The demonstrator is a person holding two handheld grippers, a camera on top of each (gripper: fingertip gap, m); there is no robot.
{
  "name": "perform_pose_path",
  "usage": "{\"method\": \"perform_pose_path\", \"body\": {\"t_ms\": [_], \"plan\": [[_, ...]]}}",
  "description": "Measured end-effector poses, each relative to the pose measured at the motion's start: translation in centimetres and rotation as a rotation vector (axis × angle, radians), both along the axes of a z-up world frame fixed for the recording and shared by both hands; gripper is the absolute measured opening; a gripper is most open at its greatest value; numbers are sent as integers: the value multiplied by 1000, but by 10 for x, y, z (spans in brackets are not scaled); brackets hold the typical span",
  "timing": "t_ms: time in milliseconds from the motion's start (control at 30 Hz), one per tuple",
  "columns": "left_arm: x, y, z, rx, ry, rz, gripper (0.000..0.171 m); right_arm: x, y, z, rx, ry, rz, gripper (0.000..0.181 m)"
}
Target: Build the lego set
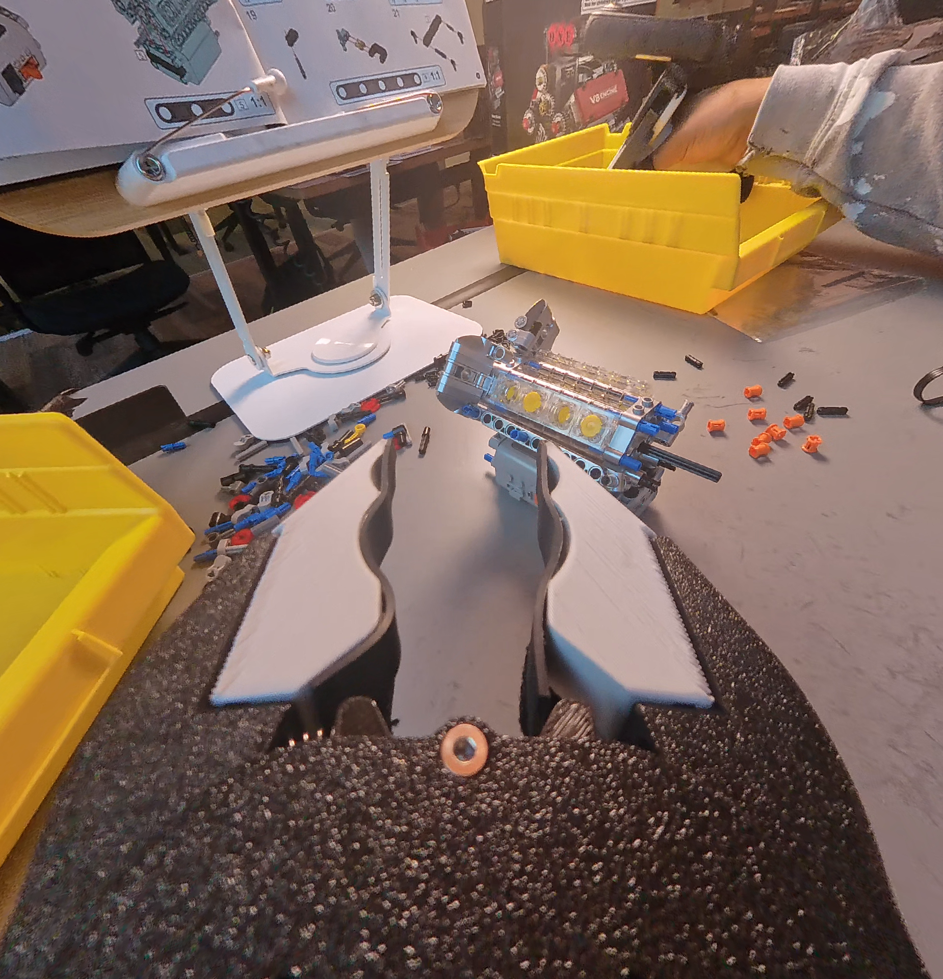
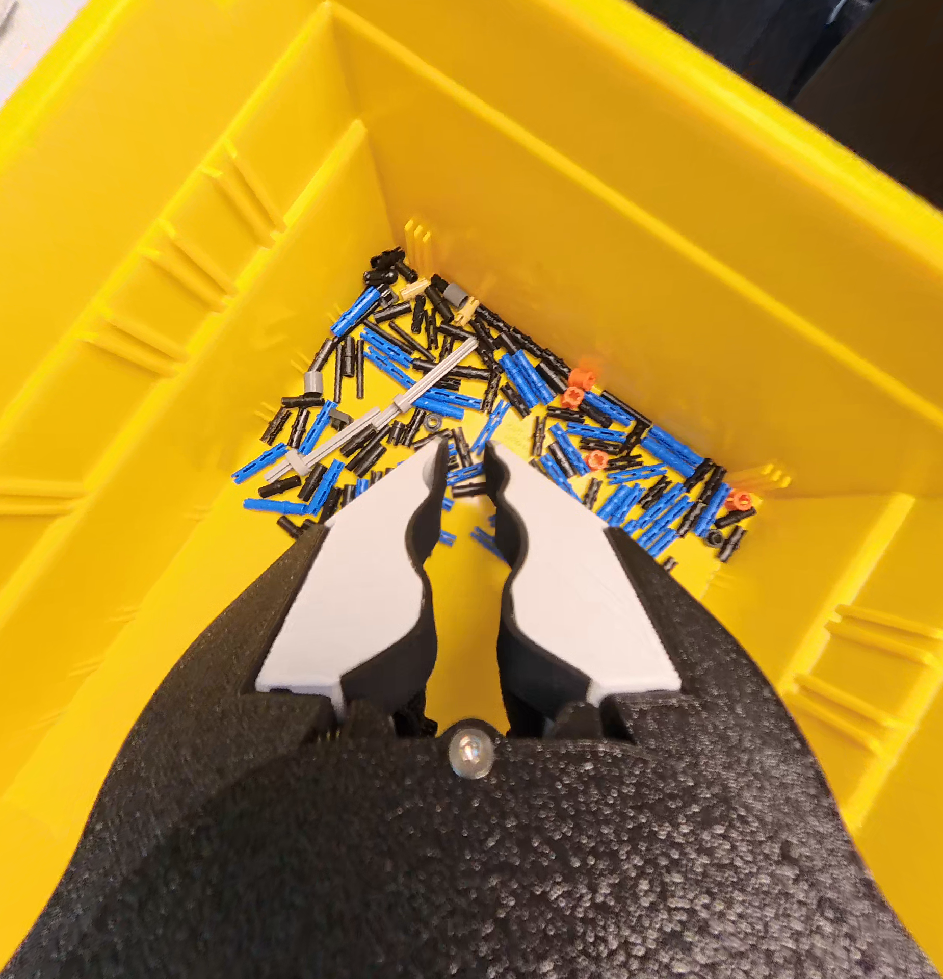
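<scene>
Grey table (image 1: 776,583) is lying under everything, and the toy engine model (image 1: 559,408) is sitting in the middle of it. Far left of the model, a yellow bin (image 1: 61,556) is resting at the table edge. Nearer, a heap of little blue and black pins (image 1: 278,477) is lying beside a white stand (image 1: 347,360) that is holding up paper pages (image 1: 194,53).

The left gripper (image 1: 464,450) is pointing at the model. Its jaws are standing wide apart, holding nothing, with one tip just in front of the model's grey bottom block.

Right of the model, orange pieces (image 1: 766,429) are lying scattered. Behind it, a hand (image 1: 707,127) is reaching into a second yellow bin (image 1: 617,222). Inside, the right gripper (image 2: 465,447) is hanging over more pins (image 2: 512,381), jaws only a little apart, squeezing nothing.
</scene>
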State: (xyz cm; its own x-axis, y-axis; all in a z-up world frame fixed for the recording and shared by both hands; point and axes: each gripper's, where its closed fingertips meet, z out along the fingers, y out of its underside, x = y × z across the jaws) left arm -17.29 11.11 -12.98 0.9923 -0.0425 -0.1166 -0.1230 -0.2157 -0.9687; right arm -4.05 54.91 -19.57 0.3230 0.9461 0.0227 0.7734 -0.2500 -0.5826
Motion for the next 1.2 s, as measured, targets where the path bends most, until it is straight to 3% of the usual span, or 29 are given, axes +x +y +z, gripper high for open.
{"method": "perform_pose_path", "body": {"t_ms": [200, 567, 800, 1067, 1200], "plan": [[1, 1, -2, -9, 4, -1, 52, -10, 22, 23, 19, 134, -107, 13], [-1, 3, -3, -11, -24, 4, 51, -19, 41, -5, 101, -27, -98, 13], [0, 3, -4, -15, -28, -7, 51, -12, 23, -9, 56, -77, -42, 8], [2, 3, -4, -16, -38, -22, 51, -14, 14, 27, 100, -30, -14, 10], [2, 3, -4, -15, -32, -22, 51, -11, 6, 19, 78, -92, 24, 11]]}}
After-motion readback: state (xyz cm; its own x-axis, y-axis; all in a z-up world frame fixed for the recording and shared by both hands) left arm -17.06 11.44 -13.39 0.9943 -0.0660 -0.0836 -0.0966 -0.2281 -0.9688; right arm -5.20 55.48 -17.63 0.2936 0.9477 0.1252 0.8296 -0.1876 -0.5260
